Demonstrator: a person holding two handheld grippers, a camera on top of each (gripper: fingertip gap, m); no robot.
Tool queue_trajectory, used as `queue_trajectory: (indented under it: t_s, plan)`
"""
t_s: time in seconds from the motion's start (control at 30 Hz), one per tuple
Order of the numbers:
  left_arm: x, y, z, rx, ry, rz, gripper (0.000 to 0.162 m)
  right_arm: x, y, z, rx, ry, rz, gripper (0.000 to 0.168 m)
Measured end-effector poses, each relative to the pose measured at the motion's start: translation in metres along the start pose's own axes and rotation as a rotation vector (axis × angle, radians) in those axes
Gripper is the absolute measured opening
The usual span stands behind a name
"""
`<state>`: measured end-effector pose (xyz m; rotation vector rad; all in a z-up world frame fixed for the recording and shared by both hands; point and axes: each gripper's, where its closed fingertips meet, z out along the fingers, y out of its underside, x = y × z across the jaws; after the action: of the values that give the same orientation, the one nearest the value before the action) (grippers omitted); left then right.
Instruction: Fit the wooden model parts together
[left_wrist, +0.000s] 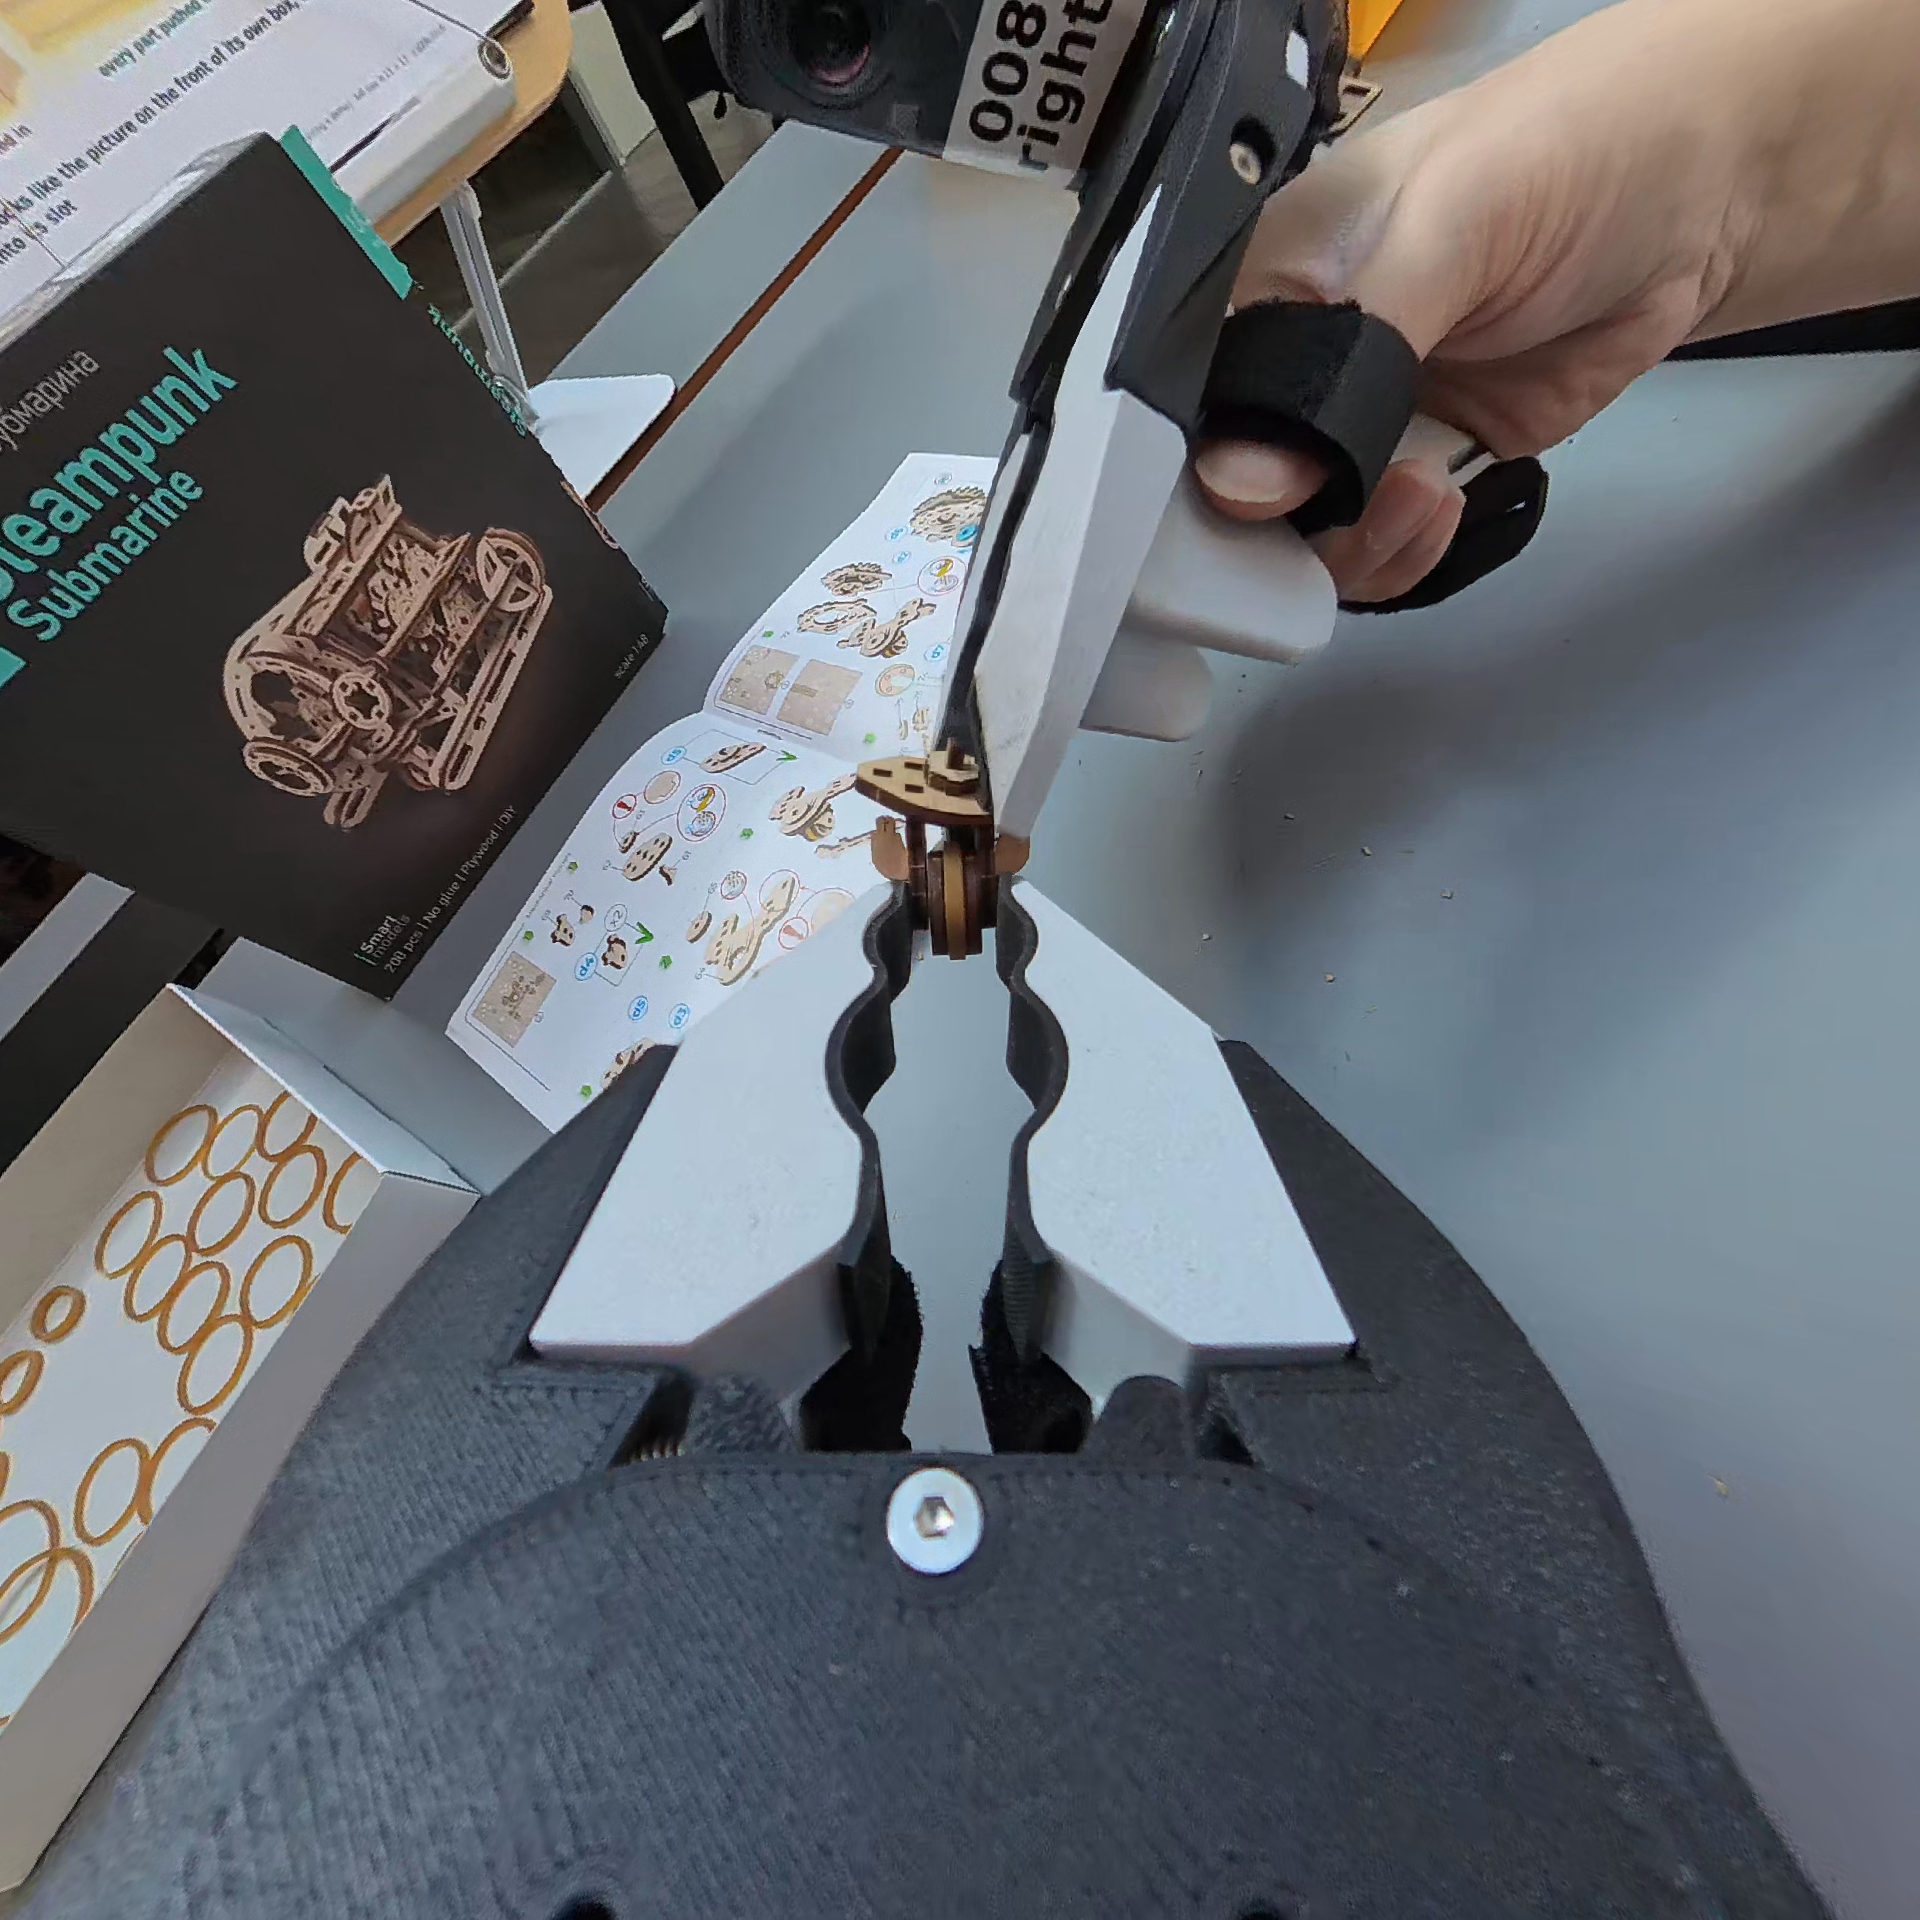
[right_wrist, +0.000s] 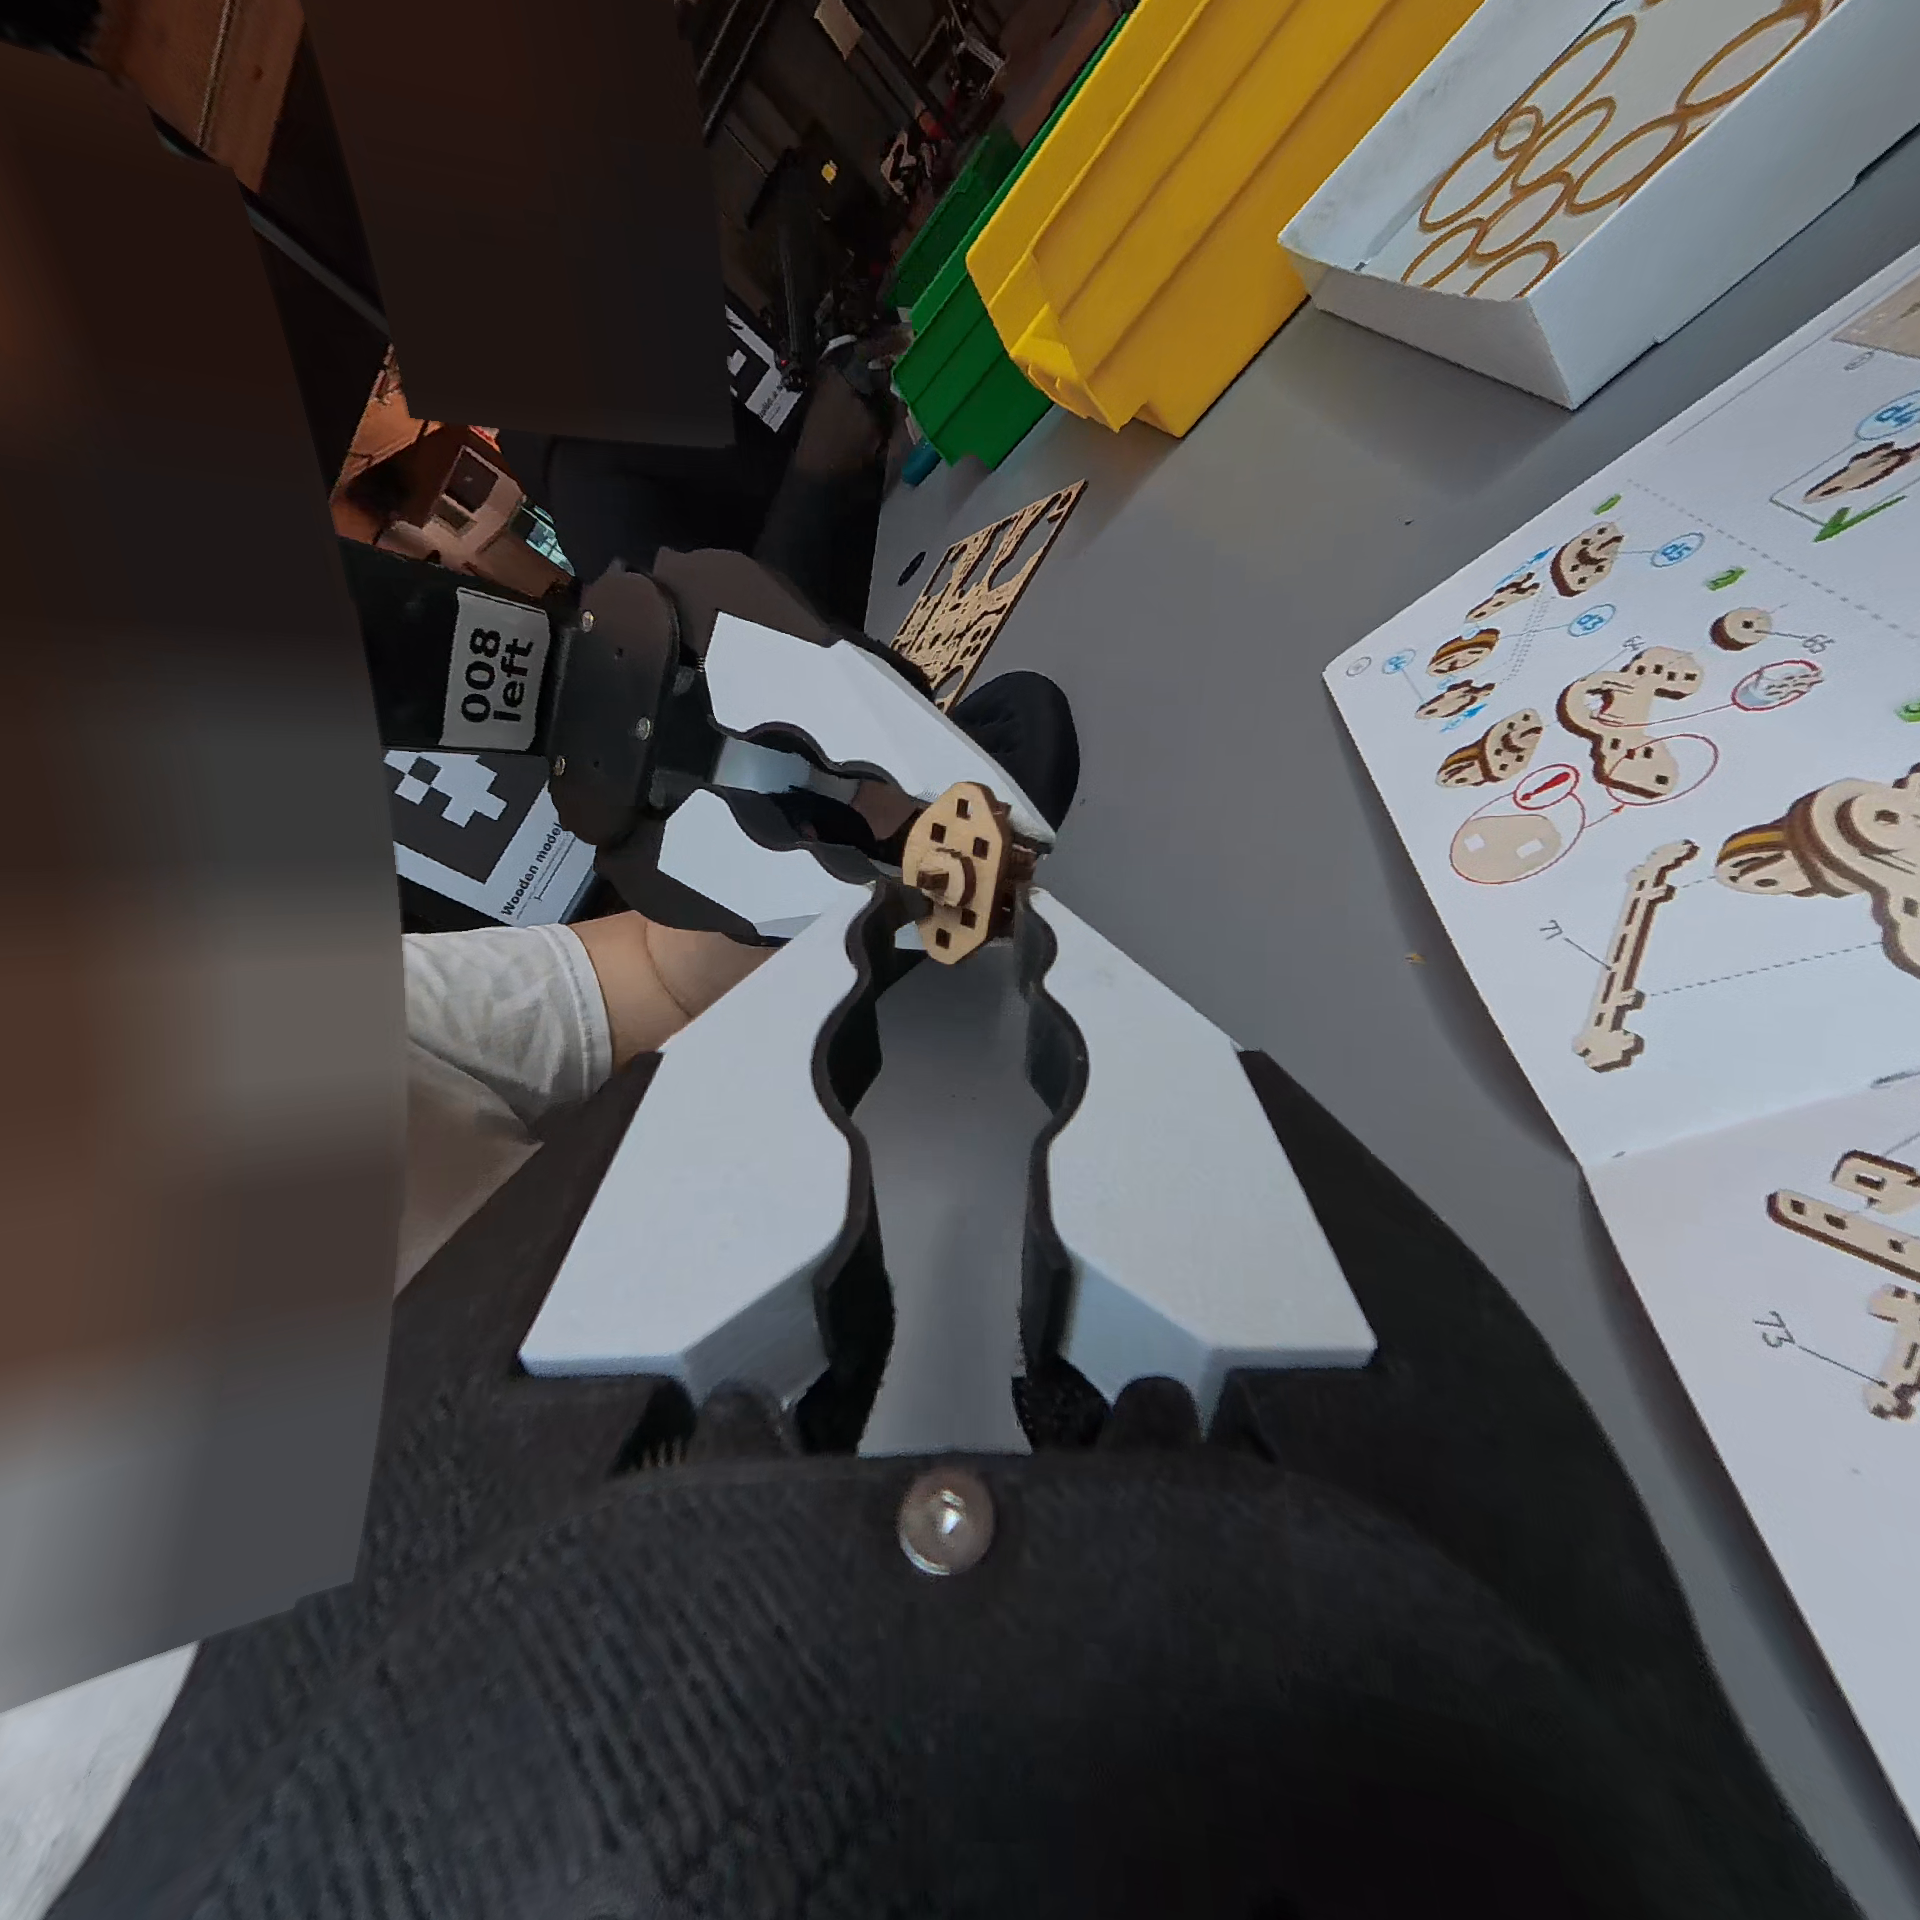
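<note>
The left tool (left_wrist: 951, 914) is closed narrowly on a stack of small wooden discs (left_wrist: 951, 909), pinched at its fingertips and held clear above the grey bench (left_wrist: 1558, 1039). This grip appears meant to steady the sub-assembly so the second piece can be pressed on.

The right tool (right_wrist: 951, 914) comes in from above and meets it tip to tip. It is closed on a flat wooden plate with square holes (right_wrist: 954, 871), which touches the top of the disc stack. Whether the plate's peg is fully seated cannot be told. A hand (left_wrist: 1558, 281) drives the right tool by its finger strap.

Just beyond, an instruction sheet (left_wrist: 727, 831) lies open on the bench, apparently for reference. To the left stand a white box with ring cut-outs (left_wrist: 156, 1299) and the dark kit box (left_wrist: 260, 571). In the right wrist view, a punched wooden sheet (right_wrist: 987, 582) lies farther off, with yellow and green bins (right_wrist: 1143, 239) behind.
</note>
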<state>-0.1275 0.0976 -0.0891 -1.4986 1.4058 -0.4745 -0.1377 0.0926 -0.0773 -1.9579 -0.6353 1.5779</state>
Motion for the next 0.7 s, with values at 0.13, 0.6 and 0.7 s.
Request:
queue_trajectory:
  t_s: [0.13, 0.6, 0.7]
  plan:
    - [-0.001, -0.006, -0.003, 0.044, 0.006, -0.018, 0.014, -0.007, -0.009, -0.005, 0.034, -0.023, -0.028, 0.019]
    - [-0.001, -0.006, -0.003, 0.059, 0.031, -0.055, 0.014, -0.003, -0.015, -0.012, 0.047, 0.073, -0.149, 0.017]
    - [0.0, -0.005, -0.002, 0.056, 0.034, -0.052, 0.014, -0.006, -0.009, -0.008, -0.001, 0.089, -0.186, 0.016]
